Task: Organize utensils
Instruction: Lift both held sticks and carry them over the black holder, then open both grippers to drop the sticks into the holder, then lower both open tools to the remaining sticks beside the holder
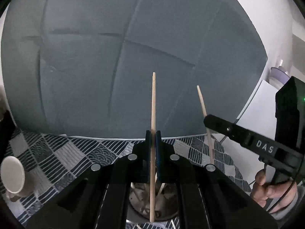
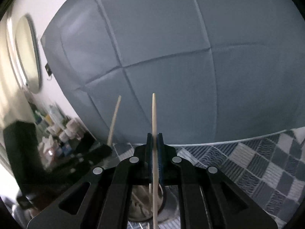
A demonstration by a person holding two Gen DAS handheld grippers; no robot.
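Left wrist view
Left hand-held gripper (image 1: 153,133): pressed together on a wooden chopstick (image 1: 153,103), held upright, tip pointing away.
Holder (image 1: 152,206): round container directly below the jaws, several sticks already inside; chopstick's lower end over its mouth.
Right hand-held gripper (image 1: 211,121): to the right, near, pinching a second chopstick (image 1: 202,101), tilted slightly.
Mug (image 1: 12,175): far left, on the patterned cloth (image 1: 57,152).

Right wrist view
Right hand-held gripper (image 2: 154,139): pinching its chopstick (image 2: 154,114), vertical.
Holder (image 2: 146,204): below the jaws.
Left chopstick (image 2: 114,118): just to the left.

Progress
Done: apparently some sticks stowed.
Left: likely lowering and releasing both held chopsticks into the holder.
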